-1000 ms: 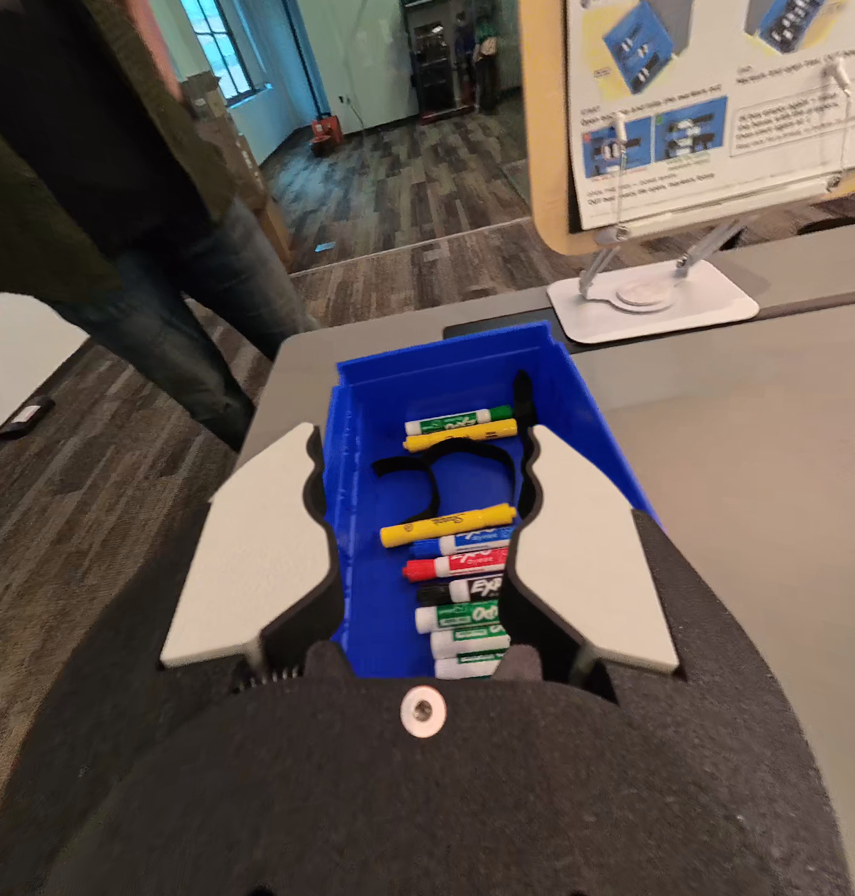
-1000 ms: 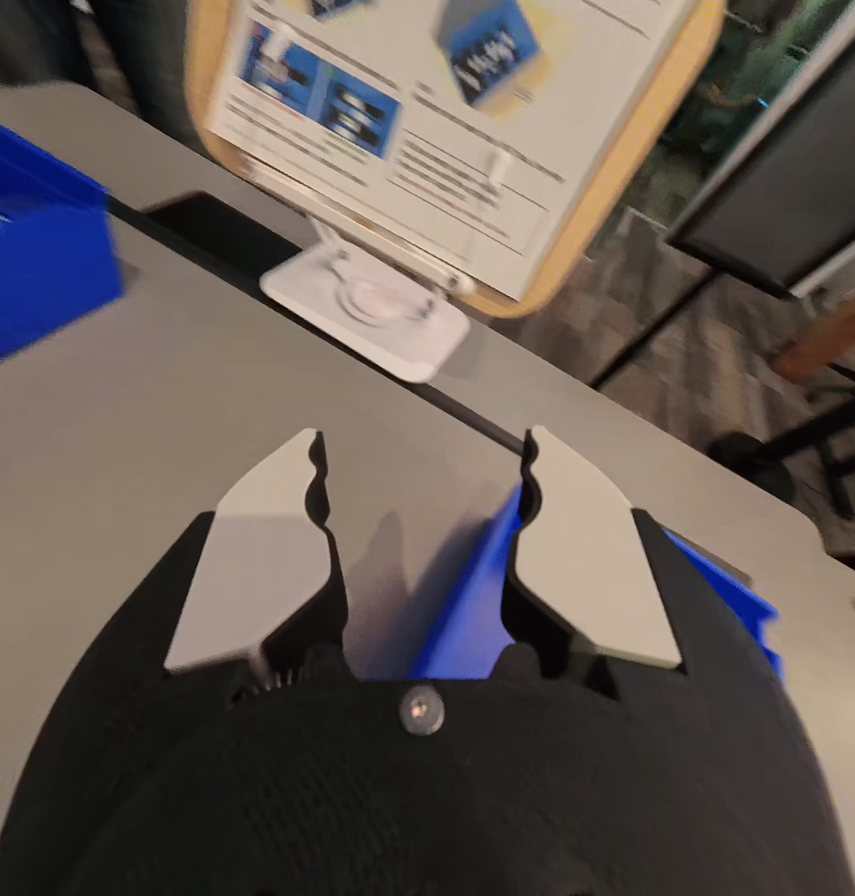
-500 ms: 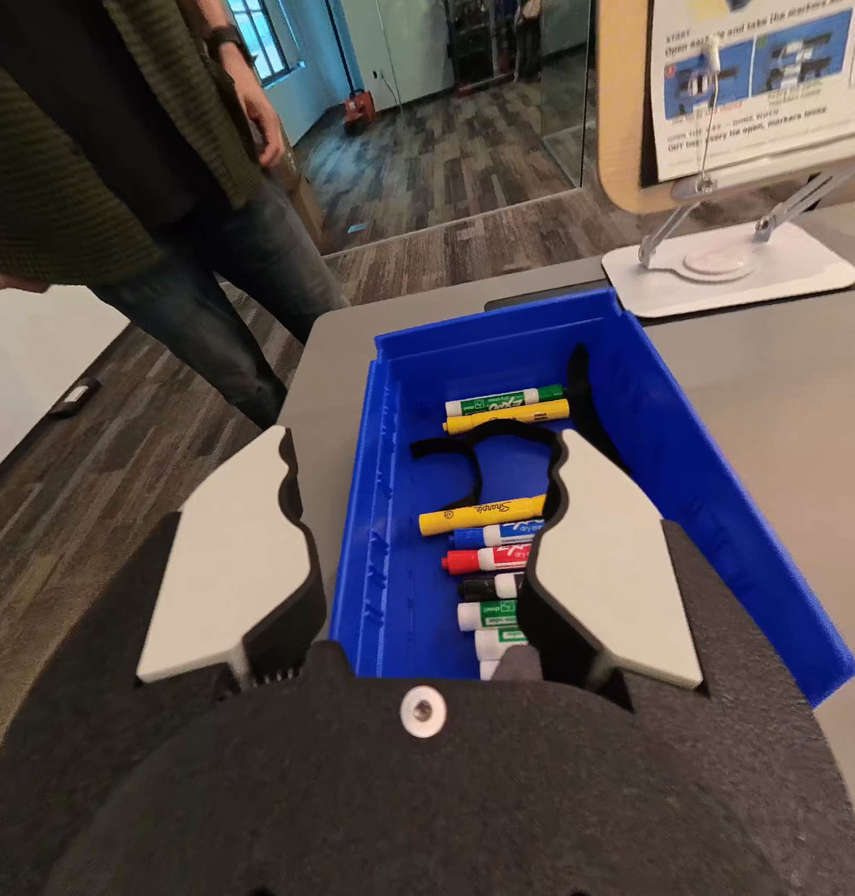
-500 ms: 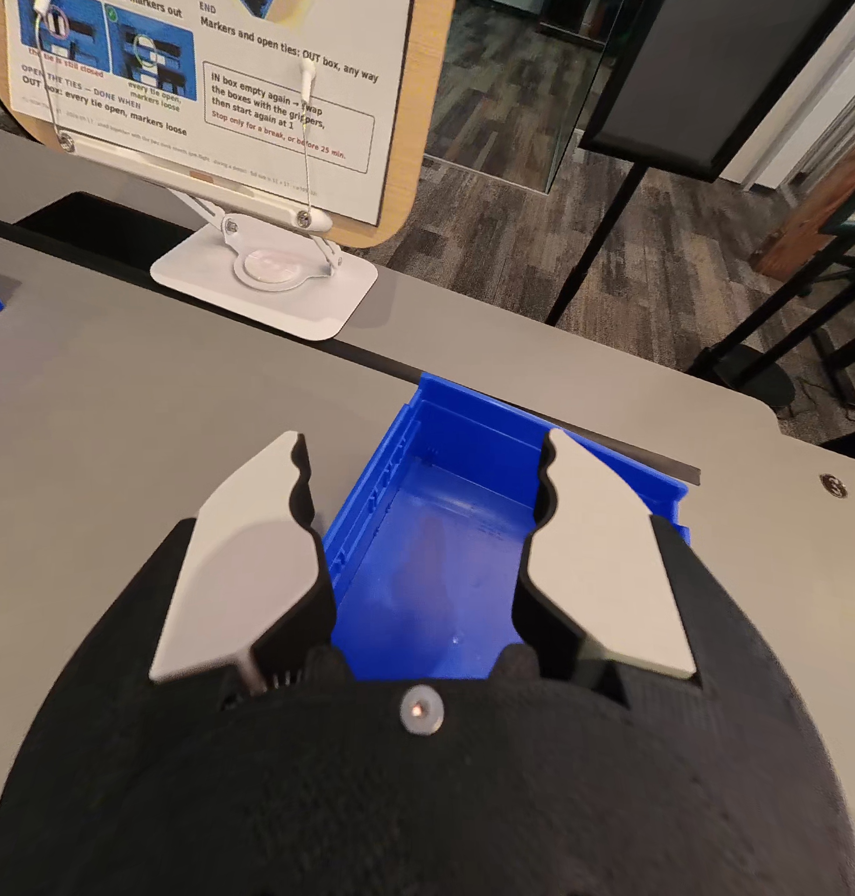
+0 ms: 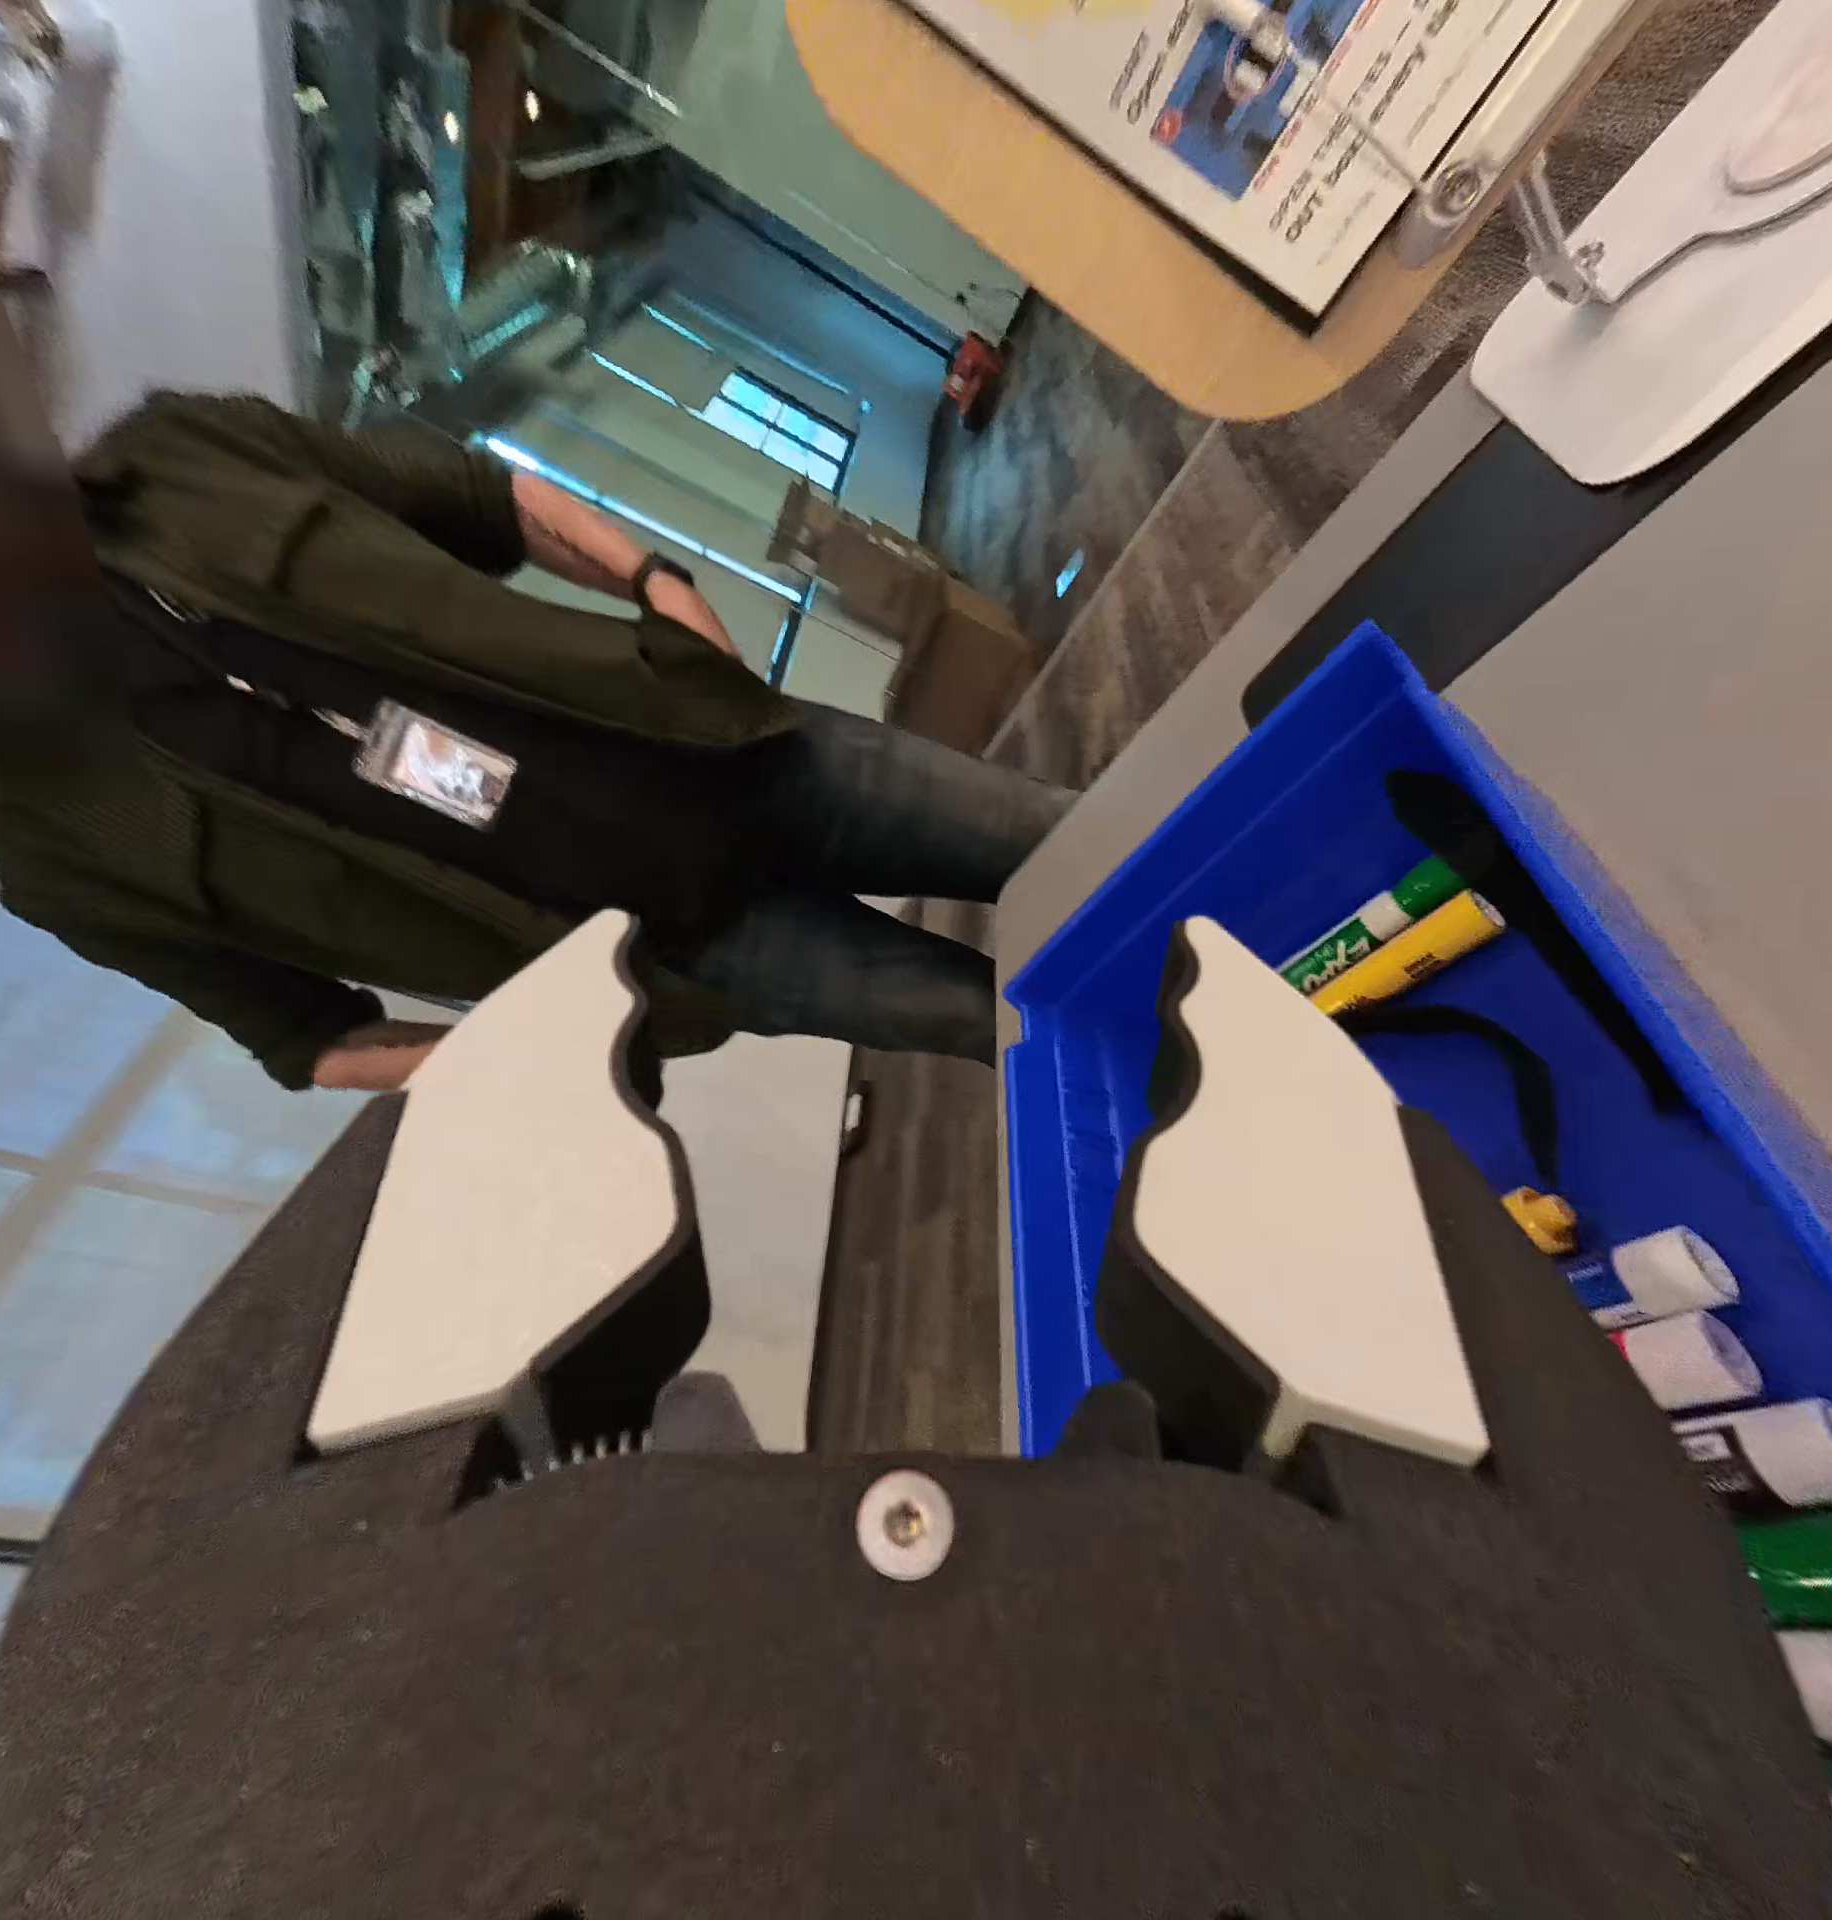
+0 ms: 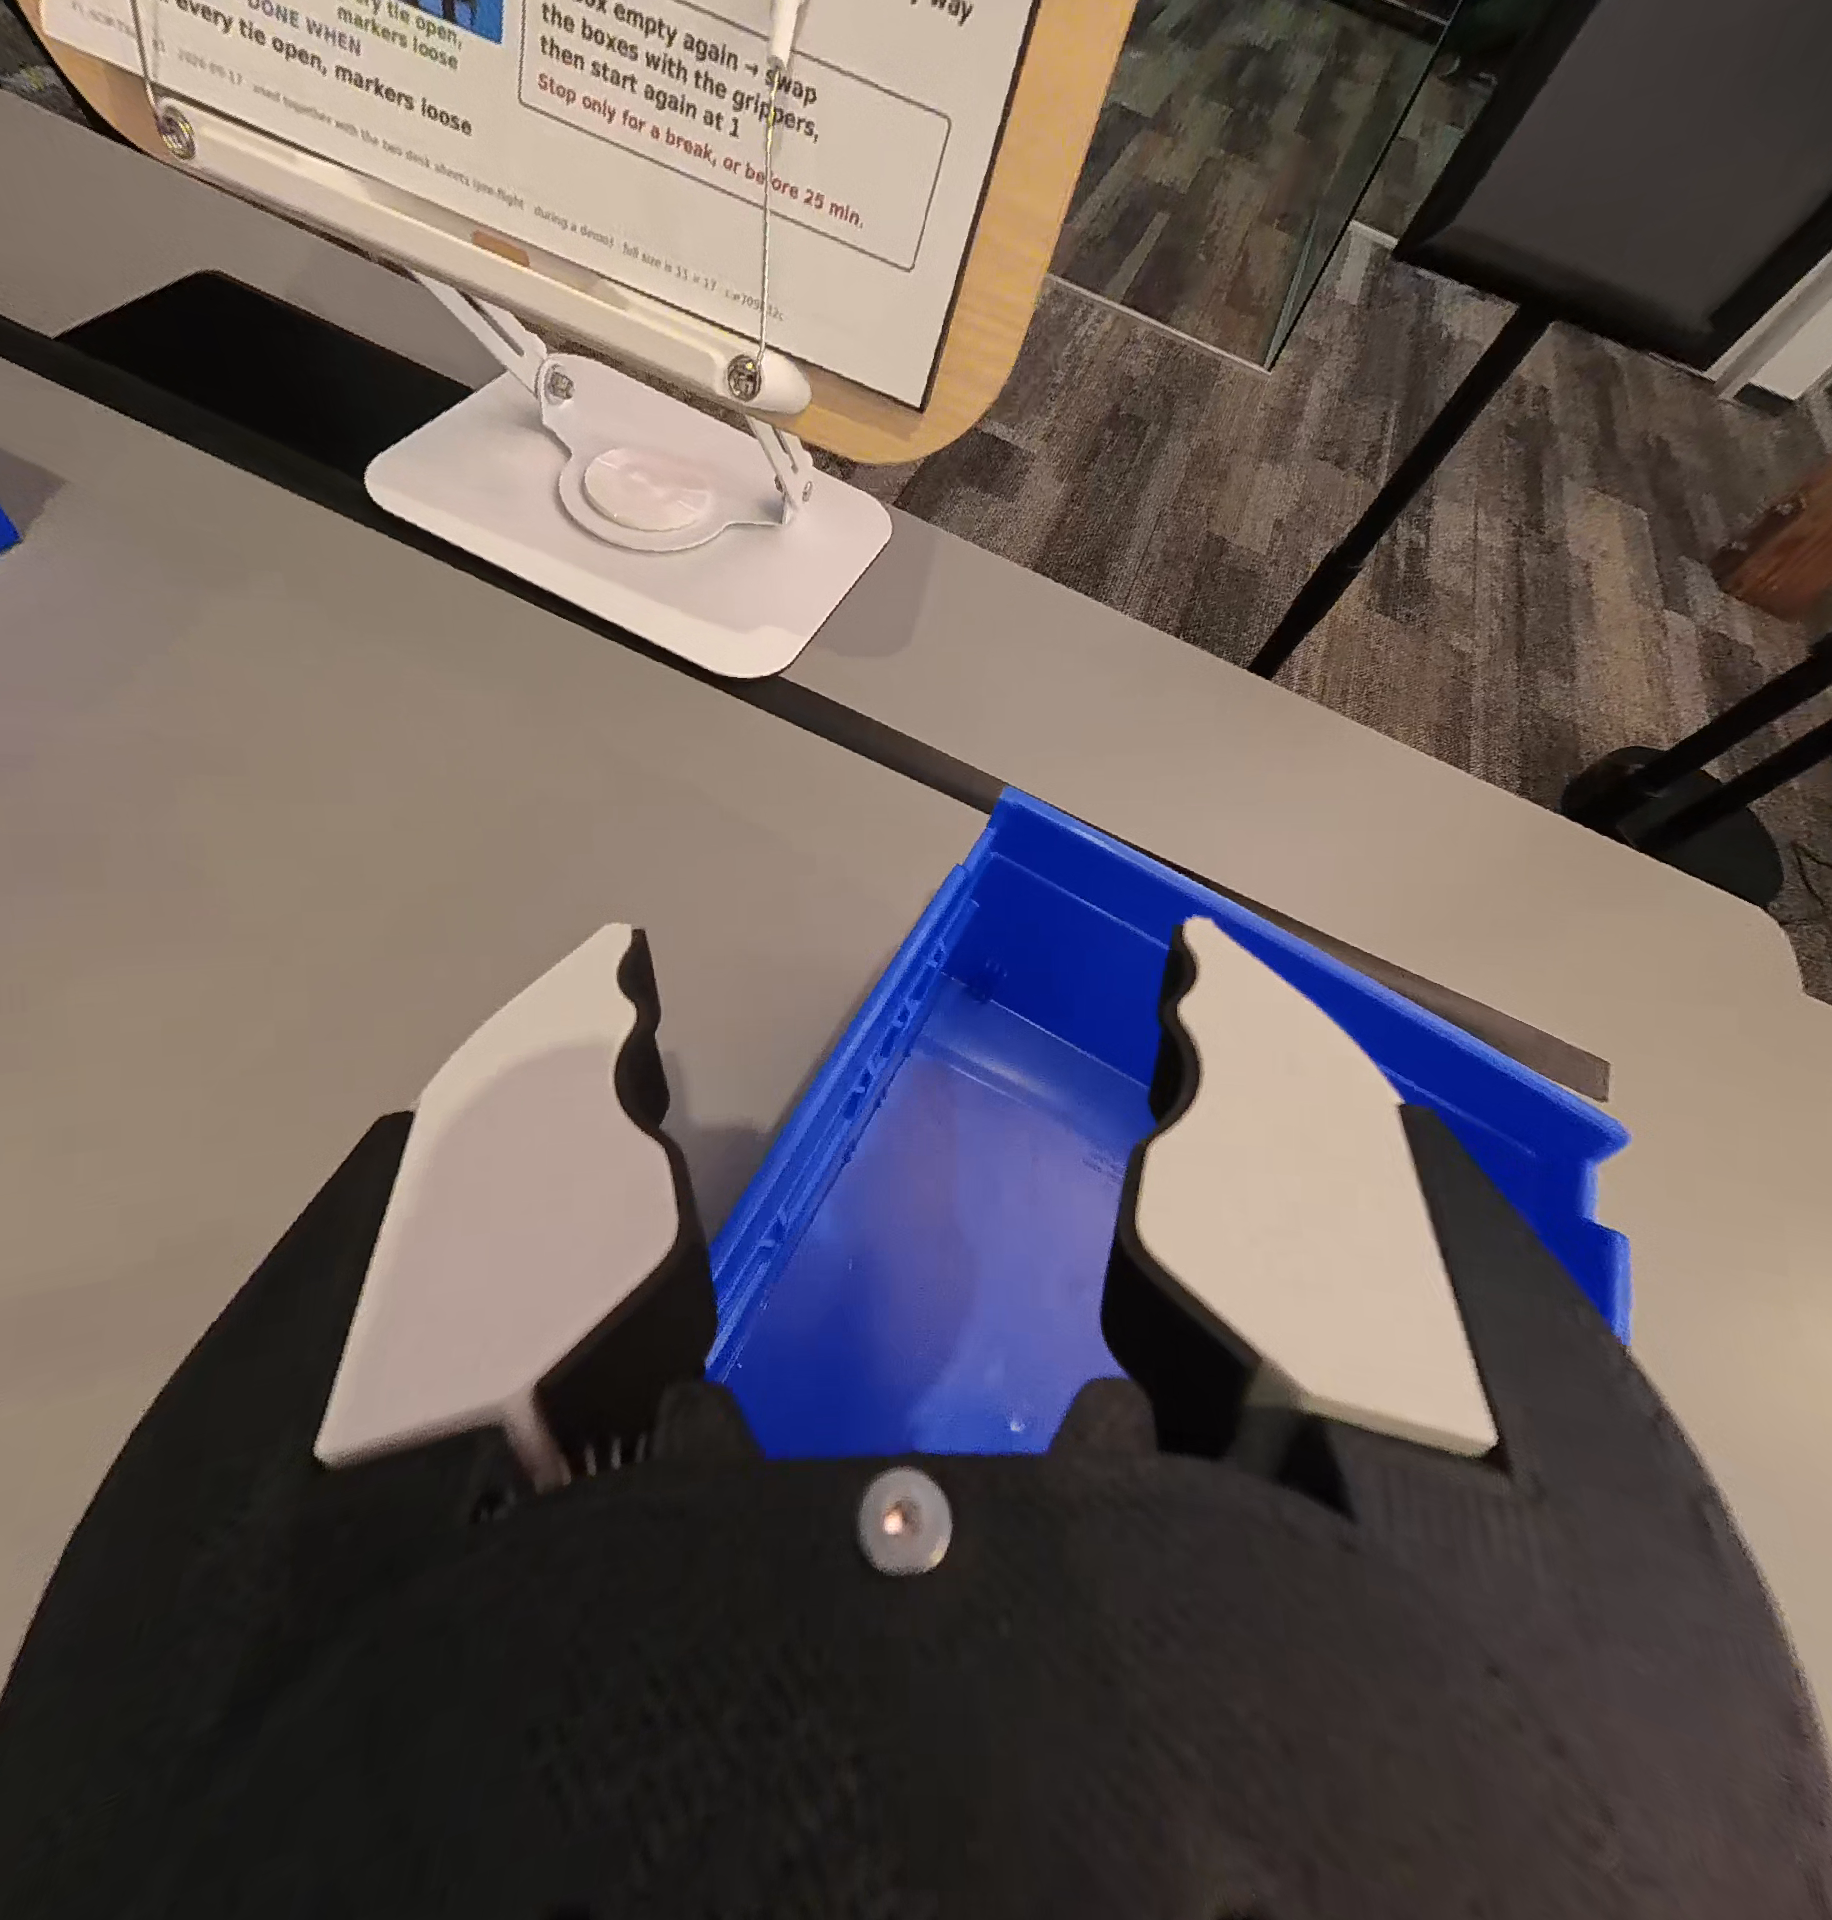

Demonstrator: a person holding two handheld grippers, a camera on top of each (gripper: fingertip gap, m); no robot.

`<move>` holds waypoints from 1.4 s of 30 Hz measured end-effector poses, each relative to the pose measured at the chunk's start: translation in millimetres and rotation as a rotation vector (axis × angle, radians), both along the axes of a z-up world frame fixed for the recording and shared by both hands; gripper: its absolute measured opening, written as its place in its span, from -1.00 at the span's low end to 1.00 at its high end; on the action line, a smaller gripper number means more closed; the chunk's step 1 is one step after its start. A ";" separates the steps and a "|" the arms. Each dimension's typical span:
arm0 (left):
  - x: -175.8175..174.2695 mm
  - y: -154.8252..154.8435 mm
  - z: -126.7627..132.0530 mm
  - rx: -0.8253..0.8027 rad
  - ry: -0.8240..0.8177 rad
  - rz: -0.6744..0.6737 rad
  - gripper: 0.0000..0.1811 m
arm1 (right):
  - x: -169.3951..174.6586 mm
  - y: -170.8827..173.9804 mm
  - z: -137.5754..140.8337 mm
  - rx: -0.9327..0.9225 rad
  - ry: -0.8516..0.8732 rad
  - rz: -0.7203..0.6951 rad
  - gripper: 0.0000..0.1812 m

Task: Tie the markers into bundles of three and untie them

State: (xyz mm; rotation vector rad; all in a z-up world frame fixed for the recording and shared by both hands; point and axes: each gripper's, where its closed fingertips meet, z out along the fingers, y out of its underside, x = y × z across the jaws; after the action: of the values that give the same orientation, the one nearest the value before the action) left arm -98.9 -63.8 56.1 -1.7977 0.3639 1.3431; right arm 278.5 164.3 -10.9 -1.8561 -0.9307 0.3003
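Left gripper (image 5: pixel 907 997) hangs rolled over at the near left edge of the marker bin (image 5: pixel 1265 821), jaws wide and holding nothing, its right finger just over the bin's left wall. Beyond the counter (image 5: pixel 1670 665) edge on that side a person (image 5: pixel 392 727) stands close, so there is little spare room to swing outward. Inside the bin the markers (image 5: pixel 1411 935) lie loose: a green and a yellow pair at the far end, a row of capped ends nearer in, with the black ties (image 5: pixel 1494 1049) curled between them and along the right wall. Nothing looks bundled yet, so this reads as the very start, the reach for a first marker. The next move, I'd say, calls for levelling that gripper and dropping it between the walls without clipping the rim.

Middle of the counter lies bare, the best place to build a bundle, with the sign stand (image 6: pixel 631 520) at the far side.

Over on the right, right gripper (image 6: pixel 907 997) hovers above the second bin (image 6: pixel 1078 935), jaws spread wide, nothing held; that bin holds nothing visible and sits near the counter's far right edge
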 end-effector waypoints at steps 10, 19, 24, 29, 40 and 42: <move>8.6 4.2 -10.1 0.000 -0.123 -0.042 0.03 | -4.6 -1.5 -5.6 -0.011 -0.008 0.009 0.03; -15.0 -28.9 -20.6 0.265 -0.819 -0.210 -0.08 | -10.2 -8.4 37.8 0.190 0.107 0.054 -0.08; -16.0 -35.1 -23.1 0.299 -0.838 -0.273 -0.10 | -10.9 -16.9 66.1 0.286 0.215 0.082 -0.12; 0.7 -26.2 -4.0 0.339 -0.973 -0.420 -0.12 | -16.1 -25.4 75.9 0.295 0.261 0.130 -0.10; -11.0 -33.0 63.7 0.356 -1.077 -0.580 -0.22 | -38.1 -63.8 113.9 0.233 0.564 0.379 -0.20; -19.7 -38.9 62.4 0.371 -1.069 -0.560 -0.22 | -39.4 -61.8 114.4 0.235 0.571 0.390 -0.19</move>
State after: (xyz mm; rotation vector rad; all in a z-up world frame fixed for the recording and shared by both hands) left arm -118.6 -102.8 118.4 -1.6549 0.0043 -0.0241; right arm 239.1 102.5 103.5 -1.2584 -0.8688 0.8693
